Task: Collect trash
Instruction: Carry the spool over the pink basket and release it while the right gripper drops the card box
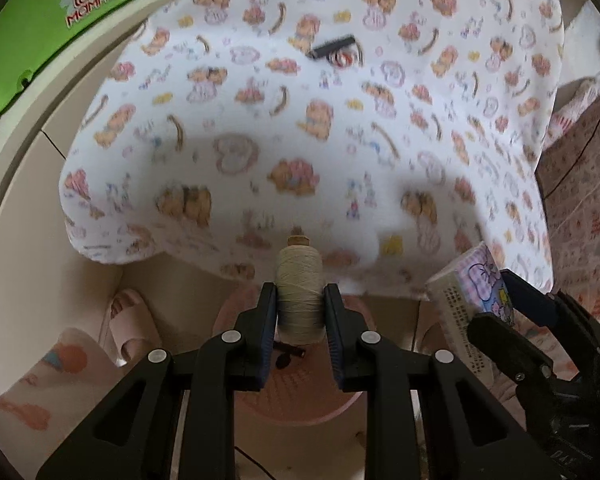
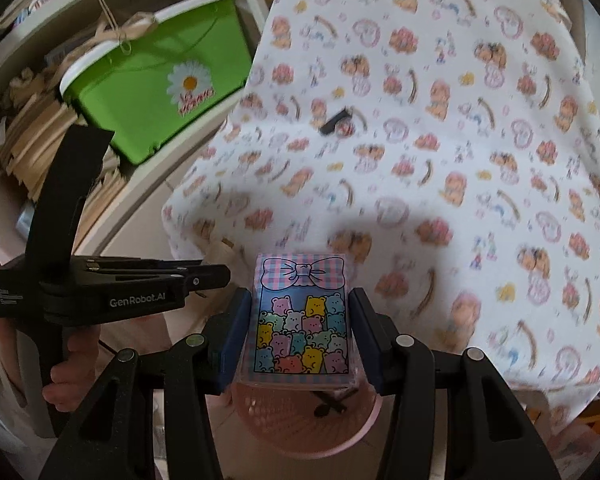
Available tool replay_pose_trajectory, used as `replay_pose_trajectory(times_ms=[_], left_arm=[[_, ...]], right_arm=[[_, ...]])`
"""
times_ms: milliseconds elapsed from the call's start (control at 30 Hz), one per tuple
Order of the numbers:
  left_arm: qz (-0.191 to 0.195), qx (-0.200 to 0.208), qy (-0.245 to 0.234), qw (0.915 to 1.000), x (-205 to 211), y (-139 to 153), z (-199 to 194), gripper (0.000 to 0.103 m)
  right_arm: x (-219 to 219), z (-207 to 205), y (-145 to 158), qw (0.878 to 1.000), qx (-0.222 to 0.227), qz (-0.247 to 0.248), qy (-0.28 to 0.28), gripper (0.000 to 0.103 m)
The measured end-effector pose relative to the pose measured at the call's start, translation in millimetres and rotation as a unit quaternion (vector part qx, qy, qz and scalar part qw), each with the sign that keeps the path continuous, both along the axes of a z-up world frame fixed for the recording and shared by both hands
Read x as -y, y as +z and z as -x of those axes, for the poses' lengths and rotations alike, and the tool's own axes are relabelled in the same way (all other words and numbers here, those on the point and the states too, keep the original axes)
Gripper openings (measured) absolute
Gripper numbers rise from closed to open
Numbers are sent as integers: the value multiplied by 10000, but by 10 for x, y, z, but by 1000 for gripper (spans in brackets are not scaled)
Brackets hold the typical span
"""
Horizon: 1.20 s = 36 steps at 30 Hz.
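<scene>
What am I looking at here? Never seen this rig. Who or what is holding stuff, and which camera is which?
There is no robot arm. A person carries a handheld two-finger gripper in each hand, and each gripper has a fisheye camera looking forward along its fingers.

The left wrist picture shows the left gripper shut on a spool of cream thread. The right wrist picture shows the right gripper shut on a small pack printed with coloured bears. Each gripper shows at the edge of the other's view.

Both hang over a pink basket on the floor, with some dark bits already inside. Behind is a table under a cartoon-print cloth, where a small black object lies. A green tub sits on shelves to the side.
</scene>
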State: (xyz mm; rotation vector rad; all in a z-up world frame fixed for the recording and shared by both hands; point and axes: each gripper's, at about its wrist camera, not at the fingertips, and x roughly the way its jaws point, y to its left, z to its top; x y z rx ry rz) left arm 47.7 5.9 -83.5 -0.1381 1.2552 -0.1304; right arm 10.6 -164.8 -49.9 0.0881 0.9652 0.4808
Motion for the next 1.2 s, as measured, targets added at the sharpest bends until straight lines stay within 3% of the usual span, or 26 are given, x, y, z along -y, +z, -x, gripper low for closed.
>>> replay_pose_trajectory(times_ms=[400, 533, 967, 1200], left_arm=[[-419, -886, -217, 9950, 103, -525, -26, 22], [-189, -1323, -154, 9909, 49, -722, -67, 22], [-809, -2020, -281, 9756, 107, -1415, -40, 22], [-707, -2440, -161, 9671, 25, -1690, -22, 23]], right_arm=[[-120, -25, -657, 9940, -976, 415, 275, 52], [-178, -51, -925, 9895, -1275, 609, 291, 52], [-344, -52, -1755, 9722, -1951, 1270, 236, 53], [-362, -81, -2035, 9637, -2201, 1497, 194, 53]])
